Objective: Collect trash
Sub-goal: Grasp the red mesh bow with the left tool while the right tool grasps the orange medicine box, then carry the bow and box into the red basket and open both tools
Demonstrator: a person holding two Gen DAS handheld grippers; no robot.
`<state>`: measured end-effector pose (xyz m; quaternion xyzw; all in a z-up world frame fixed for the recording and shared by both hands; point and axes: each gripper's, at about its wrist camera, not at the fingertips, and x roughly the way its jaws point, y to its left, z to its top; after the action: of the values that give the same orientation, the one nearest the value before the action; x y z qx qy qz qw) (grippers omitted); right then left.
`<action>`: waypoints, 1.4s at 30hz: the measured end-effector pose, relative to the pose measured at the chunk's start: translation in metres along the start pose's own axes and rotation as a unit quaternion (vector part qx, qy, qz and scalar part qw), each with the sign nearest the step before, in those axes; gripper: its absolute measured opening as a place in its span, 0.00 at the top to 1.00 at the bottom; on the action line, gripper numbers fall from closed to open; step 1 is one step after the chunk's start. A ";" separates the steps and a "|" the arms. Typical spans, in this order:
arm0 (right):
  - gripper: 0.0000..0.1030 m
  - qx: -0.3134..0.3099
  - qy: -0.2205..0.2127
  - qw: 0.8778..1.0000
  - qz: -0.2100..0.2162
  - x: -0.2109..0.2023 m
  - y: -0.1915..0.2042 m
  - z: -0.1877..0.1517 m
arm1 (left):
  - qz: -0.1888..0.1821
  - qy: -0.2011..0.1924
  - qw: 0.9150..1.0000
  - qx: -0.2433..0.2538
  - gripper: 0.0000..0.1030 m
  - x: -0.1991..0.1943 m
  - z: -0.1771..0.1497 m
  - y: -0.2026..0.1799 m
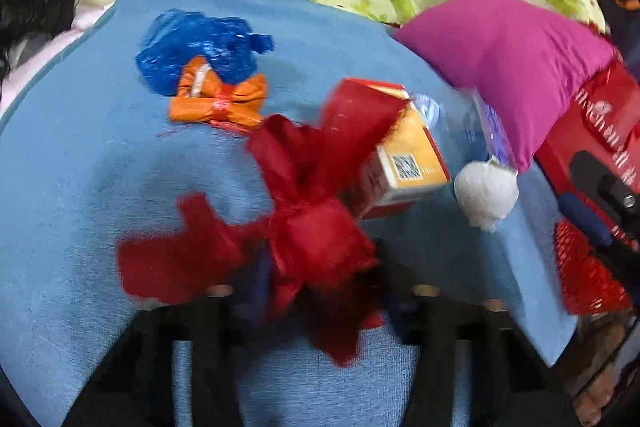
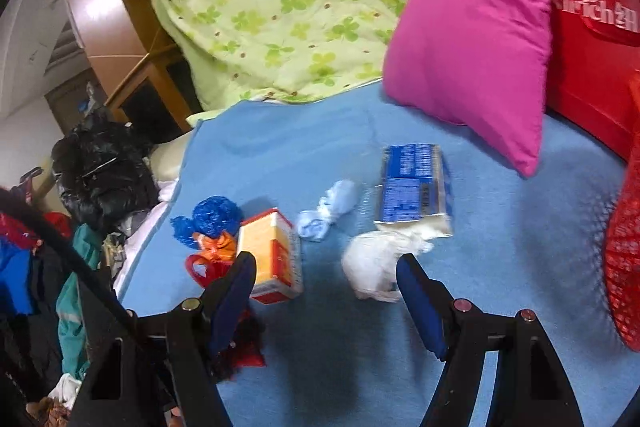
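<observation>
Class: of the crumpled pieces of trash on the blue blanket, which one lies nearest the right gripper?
The white crumpled wad, just ahead of the open jaws; the others lie farther off.

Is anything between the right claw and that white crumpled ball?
Nothing visible. The right claw is open, and the white ball lies on the blue blanket just ahead, near one finger.

The left wrist camera looks steeply down, close over the blue blanket [image 1: 100, 167], toward the magenta pillow [image 1: 508, 67]. The right wrist camera sits farther back, tilted less. Both views share the blanket, that pillow and the orange carton [image 2: 272, 259].
</observation>
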<state>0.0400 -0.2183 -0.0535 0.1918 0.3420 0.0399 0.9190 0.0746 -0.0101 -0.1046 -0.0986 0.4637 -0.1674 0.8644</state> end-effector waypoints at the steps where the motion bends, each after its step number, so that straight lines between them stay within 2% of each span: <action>1: 0.26 -0.004 0.006 1.000 0.005 0.005 0.003 0.001 | -0.003 0.000 1.000 -0.011 0.58 -0.003 0.000 0.006; 5: 0.26 -0.055 0.042 0.997 0.018 0.037 0.031 0.003 | -0.002 -0.003 0.999 -0.040 0.59 -0.018 -0.003 0.025; 8: 0.26 -0.088 0.060 0.994 0.020 0.059 0.052 0.003 | 0.029 -0.024 0.999 -0.026 0.59 -0.032 -0.005 0.028; 14: 0.26 -0.157 0.069 0.984 -0.051 0.102 0.080 -0.005 | 0.054 -0.039 0.998 -0.007 0.59 -0.041 -0.006 0.025; 15: 0.30 -0.161 0.078 0.982 -0.064 0.110 0.079 -0.008 | 0.058 -0.040 0.998 -0.003 0.59 -0.041 -0.005 0.026; 16: 0.38 -0.158 0.085 0.982 -0.065 0.113 0.076 -0.009 | 0.064 -0.044 0.997 0.002 0.59 -0.042 -0.005 0.026; 17: 0.53 -0.150 0.096 0.982 -0.064 0.115 0.072 -0.009 | 0.067 -0.047 0.997 0.004 0.59 -0.044 -0.005 0.028; 21: 0.53 -0.119 0.074 0.989 -0.040 0.092 0.060 -0.003 | 0.076 -0.065 0.995 0.015 0.59 -0.052 -0.005 0.027; 24: 0.53 -0.099 0.049 0.994 -0.018 0.063 0.050 0.000 | 0.083 -0.088 0.992 0.042 0.59 -0.059 -0.006 0.017; 28: 0.53 -0.087 0.021 0.996 -0.013 0.023 0.035 0.001 | 0.085 -0.114 0.986 0.083 0.59 -0.069 -0.012 0.001; 35: 0.53 -0.079 -0.045 0.995 -0.032 -0.040 0.006 0.007 | 0.078 -0.125 0.983 0.112 0.59 -0.081 -0.025 -0.023; 42: 0.53 -0.084 -0.129 0.987 -0.048 -0.109 -0.017 0.010 | 0.054 -0.140 0.980 0.133 0.59 -0.104 -0.037 -0.063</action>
<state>-0.0374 -0.2590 0.0135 0.1007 0.2253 -0.0011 0.9691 -0.0224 -0.0292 -0.0247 0.0199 0.3161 -0.1649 0.9341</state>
